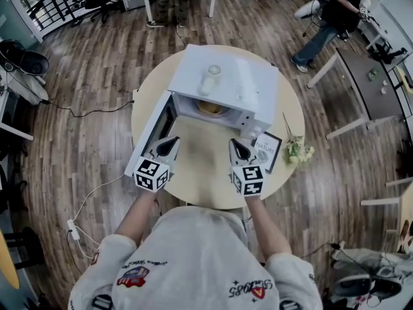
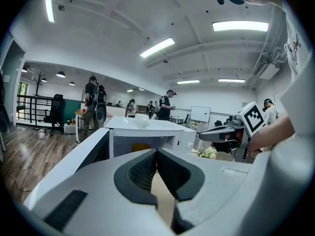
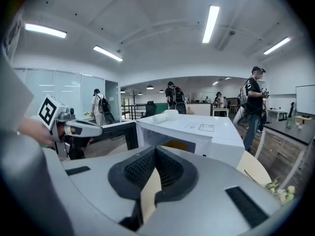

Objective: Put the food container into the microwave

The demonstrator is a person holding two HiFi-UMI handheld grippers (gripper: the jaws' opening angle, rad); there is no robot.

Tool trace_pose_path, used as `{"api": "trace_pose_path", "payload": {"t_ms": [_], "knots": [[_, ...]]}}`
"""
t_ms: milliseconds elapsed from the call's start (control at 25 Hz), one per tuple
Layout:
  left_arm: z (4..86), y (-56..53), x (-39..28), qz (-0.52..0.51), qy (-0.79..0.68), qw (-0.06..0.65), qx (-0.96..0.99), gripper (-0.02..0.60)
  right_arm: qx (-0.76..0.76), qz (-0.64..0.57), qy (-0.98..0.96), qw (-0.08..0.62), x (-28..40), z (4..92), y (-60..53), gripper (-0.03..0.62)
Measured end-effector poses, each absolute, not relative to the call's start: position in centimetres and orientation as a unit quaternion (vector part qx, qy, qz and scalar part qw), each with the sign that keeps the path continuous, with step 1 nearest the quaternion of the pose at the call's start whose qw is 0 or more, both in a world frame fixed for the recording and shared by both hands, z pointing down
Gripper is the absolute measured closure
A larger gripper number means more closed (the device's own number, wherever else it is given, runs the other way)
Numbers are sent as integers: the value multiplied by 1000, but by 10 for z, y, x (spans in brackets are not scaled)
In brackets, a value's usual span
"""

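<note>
A white microwave [image 1: 226, 86] stands on the round table [image 1: 200, 173] with its door [image 1: 151, 131] swung open to the left. Inside its cavity sits the yellowish food container [image 1: 211, 107], also seen in the left gripper view [image 2: 140, 146] and the right gripper view [image 3: 174, 144]. My left gripper [image 1: 171, 142] [image 2: 156, 152] hovers in front of the open door, shut and empty. My right gripper [image 1: 234, 144] [image 3: 155, 150] is level with it before the microwave's right front corner, also shut with nothing in it.
A small white handheld fan [image 1: 210, 79] lies on the microwave's top. A book [image 1: 266, 151] and a bunch of pale flowers [image 1: 298, 151] lie at the table's right. People stand among desks in the background. A cable [image 1: 90, 112] runs over the wood floor.
</note>
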State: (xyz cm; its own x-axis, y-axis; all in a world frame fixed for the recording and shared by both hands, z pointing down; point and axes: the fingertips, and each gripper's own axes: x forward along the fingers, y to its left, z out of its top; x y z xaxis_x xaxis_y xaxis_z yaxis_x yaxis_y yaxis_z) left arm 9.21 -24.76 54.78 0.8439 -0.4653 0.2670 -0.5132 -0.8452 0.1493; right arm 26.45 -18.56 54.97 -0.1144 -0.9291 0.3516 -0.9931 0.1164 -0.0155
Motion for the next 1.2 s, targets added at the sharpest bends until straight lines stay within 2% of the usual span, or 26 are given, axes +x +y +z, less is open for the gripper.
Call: {"api": "trace_pose_path", "payload": {"t_ms": [360, 1200], "knots": [[523, -257, 101, 89, -256, 84, 959, 577, 683, 101, -720, 67, 291, 509, -176, 589], [520, -252, 113, 78, -246, 92, 962, 577, 686, 96, -719, 58, 284, 507, -166, 591]]}}
